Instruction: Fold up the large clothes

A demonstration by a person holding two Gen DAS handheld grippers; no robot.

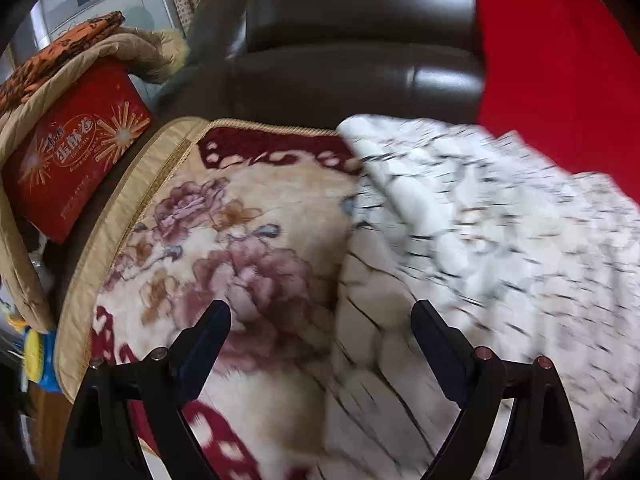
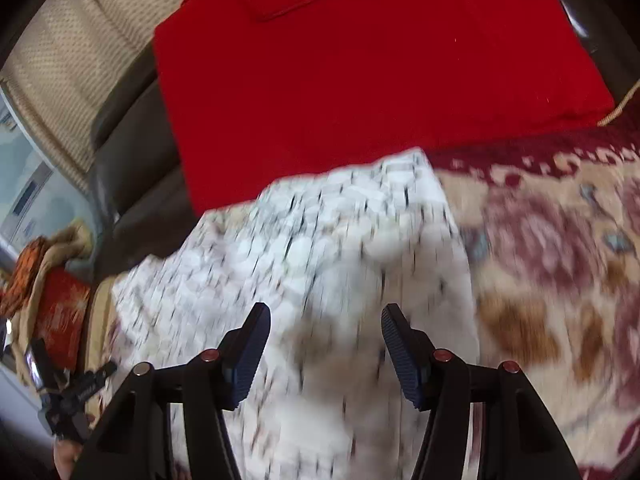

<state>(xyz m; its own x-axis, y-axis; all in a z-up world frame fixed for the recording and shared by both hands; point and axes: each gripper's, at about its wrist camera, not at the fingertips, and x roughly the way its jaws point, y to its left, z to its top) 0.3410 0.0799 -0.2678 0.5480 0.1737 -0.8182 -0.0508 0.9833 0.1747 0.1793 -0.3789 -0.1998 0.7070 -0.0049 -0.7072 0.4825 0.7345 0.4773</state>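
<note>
Clutter frames the scene: a red printed gift box (image 1: 76,156) under a tan quilted cushion (image 1: 132,46) at one end of a dark brown leather sofa (image 1: 360,40), a plain red cloth (image 2: 360,72) draped at the other. Both tools hang above the seat's beige-and-maroon floral blanket (image 1: 224,216). The left gripper (image 1: 320,312) is spread wide, gripping nothing; the right gripper (image 2: 326,316) stands half apart, equally empty. Beneath them lies the white garment with a dark crackle print (image 1: 480,220), rumpled, spread across the blanket, its far edge over the red cloth.
</note>
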